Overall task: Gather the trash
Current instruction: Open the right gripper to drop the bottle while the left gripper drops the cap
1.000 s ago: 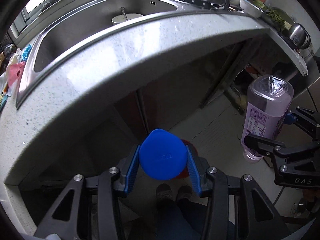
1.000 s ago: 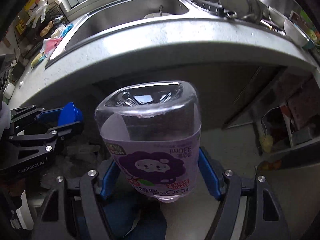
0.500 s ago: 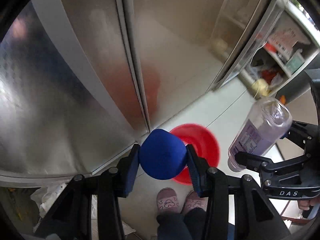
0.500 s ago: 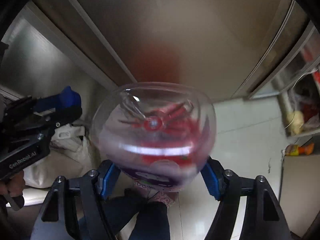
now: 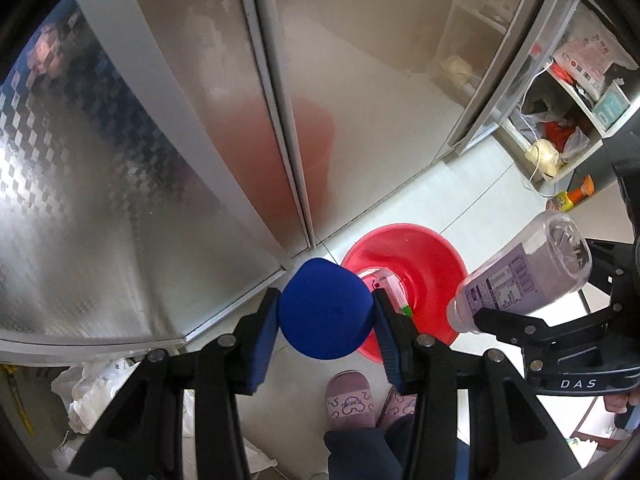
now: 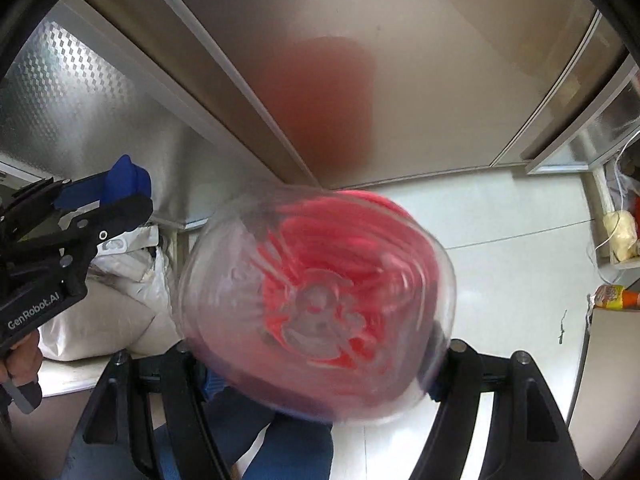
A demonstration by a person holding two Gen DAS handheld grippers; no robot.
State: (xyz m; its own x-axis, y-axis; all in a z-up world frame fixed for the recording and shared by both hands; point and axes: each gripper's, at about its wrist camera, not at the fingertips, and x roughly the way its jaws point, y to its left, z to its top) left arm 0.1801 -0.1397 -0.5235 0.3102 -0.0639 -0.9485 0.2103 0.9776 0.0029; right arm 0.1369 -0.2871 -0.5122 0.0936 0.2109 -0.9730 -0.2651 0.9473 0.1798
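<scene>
Now your left gripper (image 5: 326, 316) has its jaws clamped on the blue cap (image 5: 325, 314), your right gripper (image 6: 320, 360) pinches the clear bottle (image 6: 316, 300), and both hover above the red bin (image 5: 416, 256) on the floor

steel cabinet doors (image 5: 224, 128) above pale tiled floor (image 6: 500, 216).

Both views have swung from the sink counter down to the red bin (image 5: 404, 268), now nearer.
</scene>
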